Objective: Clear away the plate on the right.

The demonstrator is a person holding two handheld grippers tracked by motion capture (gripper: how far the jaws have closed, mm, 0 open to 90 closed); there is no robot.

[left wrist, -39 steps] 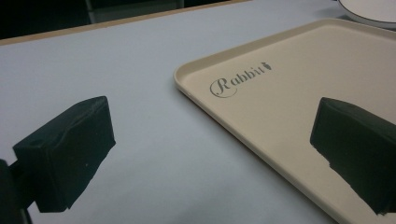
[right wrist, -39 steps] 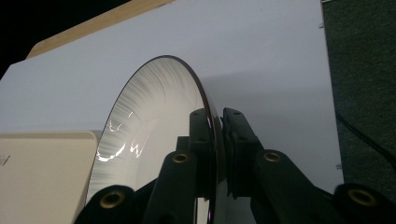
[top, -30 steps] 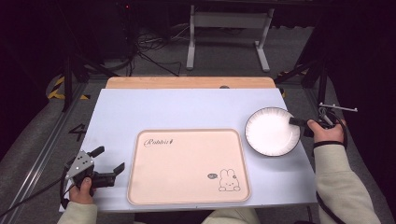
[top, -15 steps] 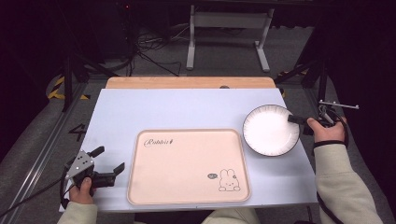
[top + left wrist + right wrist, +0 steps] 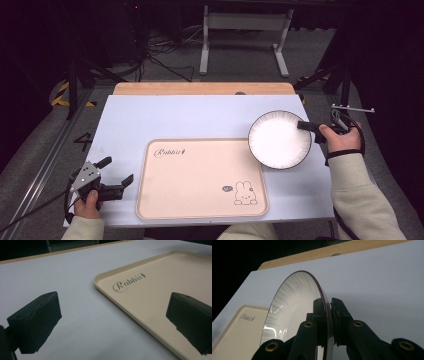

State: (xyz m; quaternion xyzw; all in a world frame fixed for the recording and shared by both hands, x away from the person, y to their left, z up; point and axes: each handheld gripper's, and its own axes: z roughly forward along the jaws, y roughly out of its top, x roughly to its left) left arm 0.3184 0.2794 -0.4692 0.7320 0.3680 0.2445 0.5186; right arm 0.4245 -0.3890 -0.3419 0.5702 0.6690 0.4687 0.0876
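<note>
A white plate (image 5: 278, 140) with a dark rim hangs above the table's right side, its left edge over the corner of the beige rabbit tray (image 5: 200, 180). My right gripper (image 5: 306, 126) is shut on the plate's right rim; in the right gripper view the two jaws pinch the plate (image 5: 294, 315) rim between them at the right gripper (image 5: 329, 312). My left gripper (image 5: 116, 175) rests at the table's front left, jaws wide apart with nothing between them. In the left gripper view the left gripper (image 5: 112, 325) looks over the tray (image 5: 160, 292) edge.
The pale blue table top (image 5: 165, 120) ends in a wooden strip (image 5: 200, 88) at the back. Behind it a metal stand (image 5: 245, 30) and cables lie on the dark floor. A rabbit drawing (image 5: 243, 192) marks the tray's front right corner.
The right hand has carried the plate leftward and upward, so the plate now overlaps the tray's right corner. The left gripper has stayed in place.
</note>
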